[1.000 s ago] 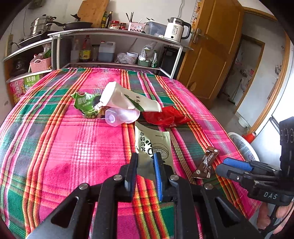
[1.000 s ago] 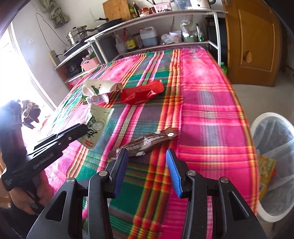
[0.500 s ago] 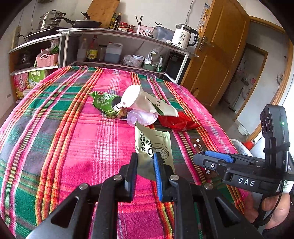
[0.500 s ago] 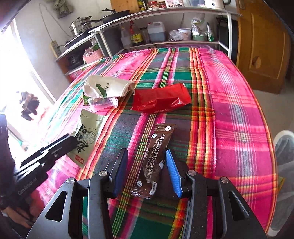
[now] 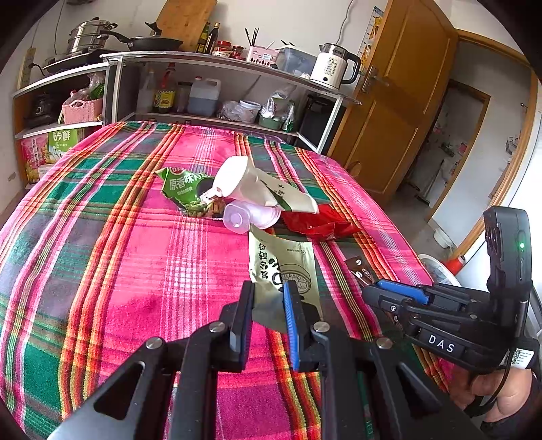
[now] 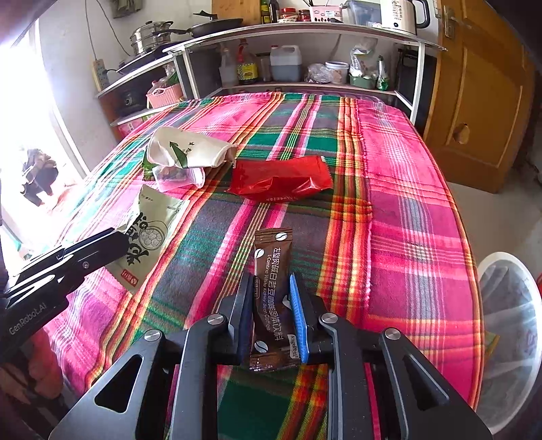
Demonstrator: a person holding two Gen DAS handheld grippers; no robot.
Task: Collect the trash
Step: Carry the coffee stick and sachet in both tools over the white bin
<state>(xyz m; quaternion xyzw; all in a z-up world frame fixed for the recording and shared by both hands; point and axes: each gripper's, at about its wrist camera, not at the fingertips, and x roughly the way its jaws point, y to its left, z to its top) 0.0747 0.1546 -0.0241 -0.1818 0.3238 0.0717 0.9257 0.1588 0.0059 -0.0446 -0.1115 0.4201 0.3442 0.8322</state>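
You have the surface [image 6: 399, 189] before you, and the shelf unit [image 6: 305, 30] stands against its far edge. At mid-surface the trash lies in a cluster: the paper cup [image 5: 244, 182] on its side, the snack bag [image 5: 183, 189] to its left, the small plastic cup [image 5: 247, 218] just in front of it, touching. The flat wrapper [image 6: 281, 177] lies to the right of the cups. Nearer you lies the tea pouch [image 5: 284, 260], its near edge between the jaws of your left hand-held gripper [image 5: 267, 304]. To its right the coffee sachet [image 6: 272, 270] lies lengthwise between the closing jaws of your right hand-held gripper [image 6: 271, 301]. Off the surface's right edge stands the bin [image 6: 508, 321], seemingly on the floor.
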